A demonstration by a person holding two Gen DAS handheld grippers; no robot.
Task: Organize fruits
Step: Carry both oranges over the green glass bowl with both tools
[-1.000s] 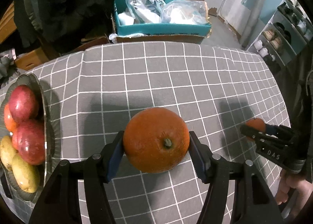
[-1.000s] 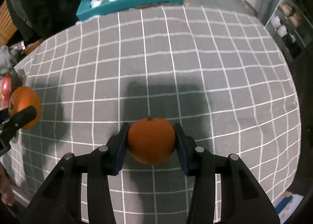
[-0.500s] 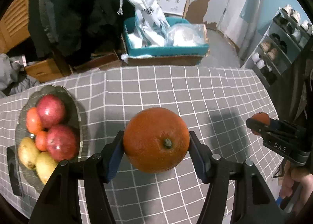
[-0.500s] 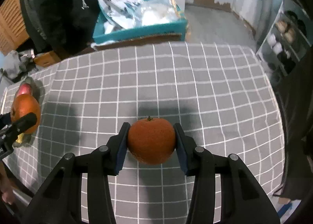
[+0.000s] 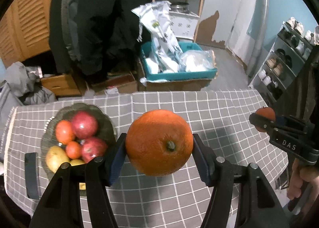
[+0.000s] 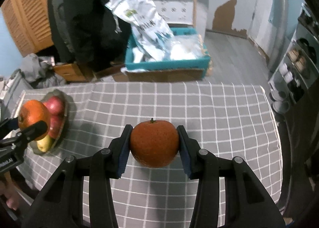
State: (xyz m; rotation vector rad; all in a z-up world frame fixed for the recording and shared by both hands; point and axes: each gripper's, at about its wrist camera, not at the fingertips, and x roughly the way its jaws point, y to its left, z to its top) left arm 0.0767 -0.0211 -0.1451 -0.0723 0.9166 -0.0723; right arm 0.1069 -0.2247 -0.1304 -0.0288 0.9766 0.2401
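My left gripper [image 5: 159, 146] is shut on a large orange [image 5: 159, 142] and holds it well above the grey checked tablecloth [image 5: 219, 108]. My right gripper [image 6: 154, 144] is shut on a smaller orange [image 6: 154, 144], also lifted above the cloth. A glass fruit bowl [image 5: 99, 112] at the table's left holds red apples [image 5: 84, 124], small oranges [image 5: 63, 131] and yellow fruits [image 5: 56, 158]. In the right wrist view the bowl [image 6: 64, 108] lies at far left behind the left gripper's orange [image 6: 33, 117]. The right gripper's orange shows at the right edge of the left wrist view [image 5: 265, 114].
A black flat object [image 5: 31, 176] lies on the cloth left of the bowl. Beyond the table's far edge stand a teal box with plastic bags [image 5: 179, 68], dark hanging coats [image 5: 95, 18] and a shoe rack [image 5: 285, 62] at right.
Both grippers have risen and pulled back from the table with their oranges held. More of the room and the whole bowl have come into view.
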